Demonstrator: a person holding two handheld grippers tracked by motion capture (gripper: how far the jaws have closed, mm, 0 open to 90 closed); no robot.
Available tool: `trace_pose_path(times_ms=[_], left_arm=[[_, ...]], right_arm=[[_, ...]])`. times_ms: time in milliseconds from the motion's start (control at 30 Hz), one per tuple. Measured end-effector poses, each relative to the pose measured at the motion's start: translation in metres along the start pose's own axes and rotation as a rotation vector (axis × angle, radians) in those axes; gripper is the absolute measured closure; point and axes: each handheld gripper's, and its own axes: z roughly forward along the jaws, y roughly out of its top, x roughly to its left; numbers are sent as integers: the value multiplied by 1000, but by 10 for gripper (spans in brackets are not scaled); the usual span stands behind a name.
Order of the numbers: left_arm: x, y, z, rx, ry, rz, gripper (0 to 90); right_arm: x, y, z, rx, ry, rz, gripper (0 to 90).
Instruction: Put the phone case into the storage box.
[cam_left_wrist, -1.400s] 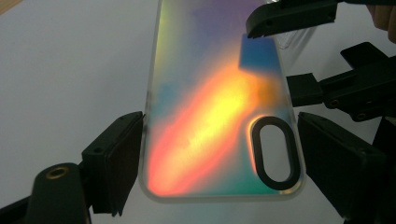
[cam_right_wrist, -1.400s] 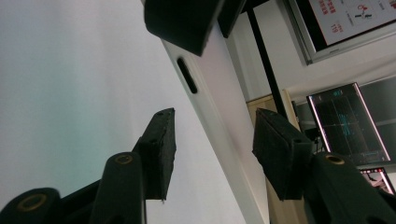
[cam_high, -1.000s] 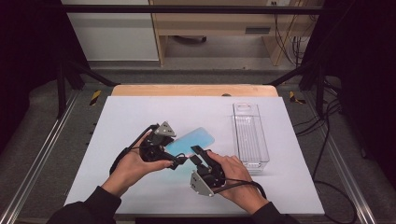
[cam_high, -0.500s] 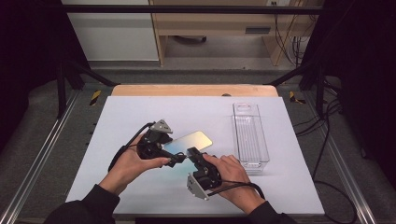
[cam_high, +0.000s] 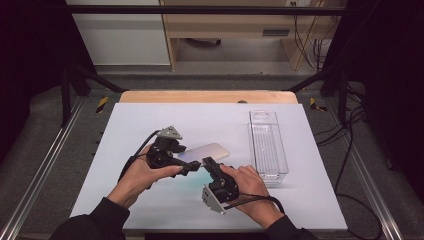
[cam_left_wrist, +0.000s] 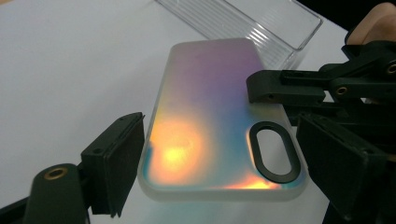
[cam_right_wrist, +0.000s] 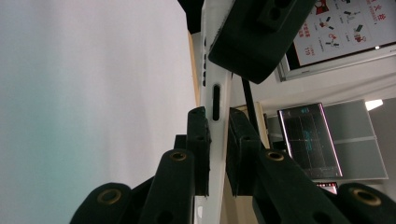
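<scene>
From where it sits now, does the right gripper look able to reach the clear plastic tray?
Probably yes. The clear tray stands open on the table just beyond the right gripper, with bare table between them. But that gripper is clamped on the edge of the phone case, which the left gripper also holds, so the case would come along.

Clear plastic tray (cam_high: 268, 146) stood lengthwise near the right edge of the white table (cam_high: 135, 125), blocking passage there. Phone case (cam_high: 206, 151), both grippers and both hands occupied the middle toward the near edge. Left half, far strip and near-left corner lay open. A narrow gap separated case from tray.
</scene>
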Motion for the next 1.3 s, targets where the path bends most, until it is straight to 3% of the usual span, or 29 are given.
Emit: trace_pose_path(times_ms=[233, 500, 733, 900, 1100, 1200, 1300], left_arm=[[5, -3, -20, -164, 25, -15, 103], [14, -22, -44, -311, 143, -19, 85], [19, -41, -51, -368, 226, -27, 61], [21, -55, -51, -380, 334, -3, 10], [24, -72, -49, -399, 370, -14, 12], [25, -82, -46, -417, 417, -5, 11], [27, -95, -40, -446, 429, -40, 18]], right_arm=[[0, -9, 1, 32, 12, 29, 814], [-3, -19, 4, 58, 32, 60, 815], [-5, -23, 9, 62, 51, 76, 814], [-6, -26, 13, 61, 71, 107, 814], [-8, -30, 17, 62, 89, 125, 814], [-8, -30, 19, 57, 101, 151, 814], [-9, -30, 23, 56, 114, 158, 814]])
